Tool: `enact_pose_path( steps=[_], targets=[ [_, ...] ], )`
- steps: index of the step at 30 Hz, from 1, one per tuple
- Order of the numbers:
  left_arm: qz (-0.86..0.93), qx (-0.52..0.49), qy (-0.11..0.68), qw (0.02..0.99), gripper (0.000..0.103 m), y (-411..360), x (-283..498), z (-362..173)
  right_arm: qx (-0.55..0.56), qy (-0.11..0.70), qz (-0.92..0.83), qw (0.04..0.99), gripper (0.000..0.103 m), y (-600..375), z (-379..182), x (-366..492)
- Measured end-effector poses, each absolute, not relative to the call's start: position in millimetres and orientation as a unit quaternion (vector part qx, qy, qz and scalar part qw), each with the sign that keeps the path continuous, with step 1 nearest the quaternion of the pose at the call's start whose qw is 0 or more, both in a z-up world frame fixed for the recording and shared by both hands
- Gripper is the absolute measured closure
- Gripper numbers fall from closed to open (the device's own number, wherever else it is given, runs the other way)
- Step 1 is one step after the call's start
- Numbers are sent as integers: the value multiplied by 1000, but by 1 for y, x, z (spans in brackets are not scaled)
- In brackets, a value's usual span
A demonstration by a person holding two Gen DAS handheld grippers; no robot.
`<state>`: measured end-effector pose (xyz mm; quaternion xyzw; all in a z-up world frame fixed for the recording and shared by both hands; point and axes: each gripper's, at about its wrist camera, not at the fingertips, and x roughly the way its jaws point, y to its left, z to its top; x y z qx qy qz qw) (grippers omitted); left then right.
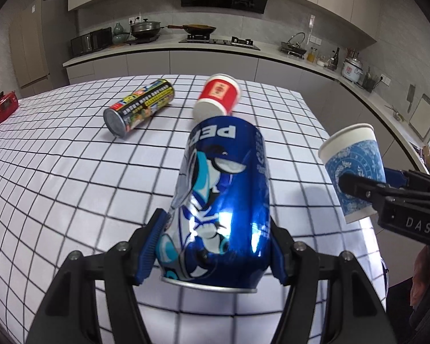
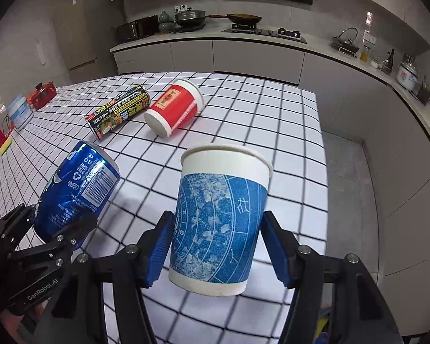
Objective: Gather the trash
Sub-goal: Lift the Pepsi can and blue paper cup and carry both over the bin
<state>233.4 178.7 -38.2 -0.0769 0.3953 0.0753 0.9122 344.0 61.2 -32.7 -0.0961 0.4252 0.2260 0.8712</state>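
Carrying both catches clear of the surface (image 1: 71, 172): left gripper (image 1: 215, 246) fingers clamp the blue can (image 1: 223, 195), right gripper (image 2: 215, 246) fingers pinch the blue cup (image 2: 218, 223), so keep both squeezes steady and level; black can (image 1: 140, 107) and red cup (image 1: 218, 94) lie behind.

Two black handheld grippers: the left gripper (image 1: 216, 246) and right gripper (image 2: 215, 246) share angular linkage arms with silver screws and ribbed blue pads (image 2: 157, 253) on their fingers. White lettering marks the housings: "DAS" on one, "GenRobot.AI" on the other.
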Motion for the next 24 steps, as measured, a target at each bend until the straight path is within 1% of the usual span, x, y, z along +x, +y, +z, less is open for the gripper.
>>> enact_pose_path(
  steps=[10,17,21,24],
  targets=[
    [50,-69,385,919,38,85,207,-30,-87,420,210,879,39,-41,-27,311],
    [-1,-58,385,921,38,8,208,-35,-77,424,178,885,39,-122,-30,296],
    [-32,-49,389,919,38,-34,210,-42,-65,438,147,885,39,-179,-44,291],
    [-49,-42,397,916,38,-62,212,-50,-54,464,125,875,39,-217,-67,289]
  ],
)
